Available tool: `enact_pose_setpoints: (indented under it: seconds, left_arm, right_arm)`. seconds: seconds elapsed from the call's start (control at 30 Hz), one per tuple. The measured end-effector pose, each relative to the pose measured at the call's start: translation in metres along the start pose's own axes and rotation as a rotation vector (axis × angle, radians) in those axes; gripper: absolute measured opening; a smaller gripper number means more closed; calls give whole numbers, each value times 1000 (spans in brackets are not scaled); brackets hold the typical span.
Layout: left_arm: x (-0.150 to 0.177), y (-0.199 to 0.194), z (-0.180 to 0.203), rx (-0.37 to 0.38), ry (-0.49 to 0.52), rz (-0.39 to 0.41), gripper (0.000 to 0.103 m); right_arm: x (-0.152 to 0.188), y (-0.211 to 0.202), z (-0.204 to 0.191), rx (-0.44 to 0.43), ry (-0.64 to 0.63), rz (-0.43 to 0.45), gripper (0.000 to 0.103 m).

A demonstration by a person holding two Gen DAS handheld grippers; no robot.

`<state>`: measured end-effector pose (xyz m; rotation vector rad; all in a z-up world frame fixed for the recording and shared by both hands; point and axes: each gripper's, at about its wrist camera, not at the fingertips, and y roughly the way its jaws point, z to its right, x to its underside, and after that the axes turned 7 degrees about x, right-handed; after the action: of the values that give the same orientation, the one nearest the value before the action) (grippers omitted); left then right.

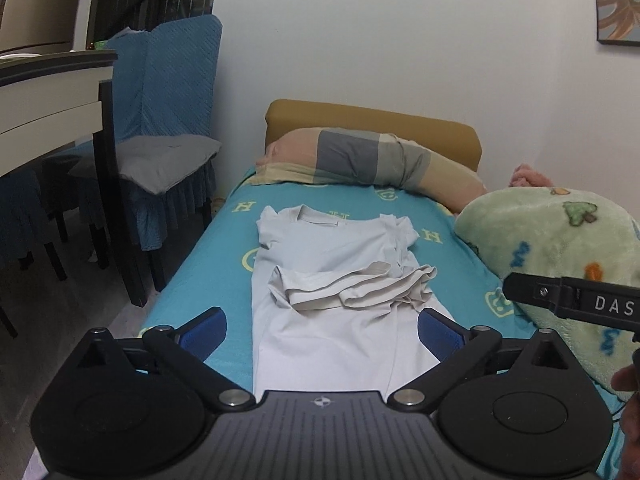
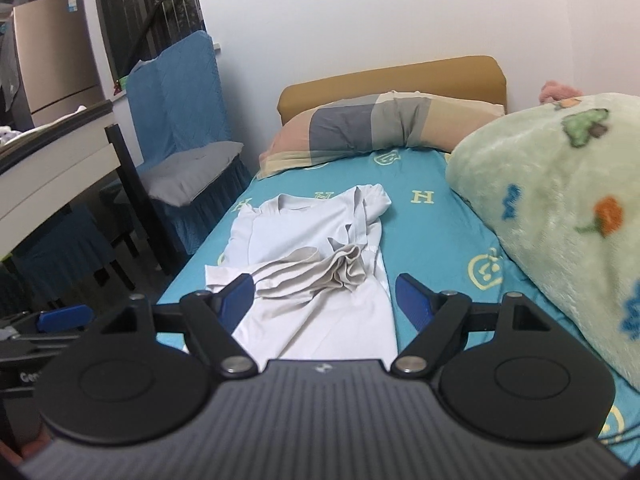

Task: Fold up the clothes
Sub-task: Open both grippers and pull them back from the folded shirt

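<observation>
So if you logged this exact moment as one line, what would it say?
task: fold clothes | left gripper: open, empty | right gripper: open, empty | pale T-shirt: on bed, hem bunched mid-body | fold: unfinished

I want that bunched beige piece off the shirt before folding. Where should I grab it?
Grip the beige garment at its raised, gathered folds on the right end, coming from above with the right gripper: those ridges stand clear of the shirt beneath.

Left gripper (image 1: 322,330) and right gripper (image 2: 324,300), lower centre of each wrist view: blue-padded jaws spread wide, holding nothing
</observation>
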<state>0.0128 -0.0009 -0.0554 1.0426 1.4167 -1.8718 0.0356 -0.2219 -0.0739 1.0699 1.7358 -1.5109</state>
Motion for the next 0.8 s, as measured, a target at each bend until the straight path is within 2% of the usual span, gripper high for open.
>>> enact_pose_setpoints:
  seconds: [0.57,0.8]
  left_arm:
    - [2,-2,-4,4,-17,-1,103]
    - [2,5,-11,24,-61,-44,103]
  right_arm:
    - [9,6,-12,25,-50,-13,79]
    - [12,11,-12,37,-50,-35,79]
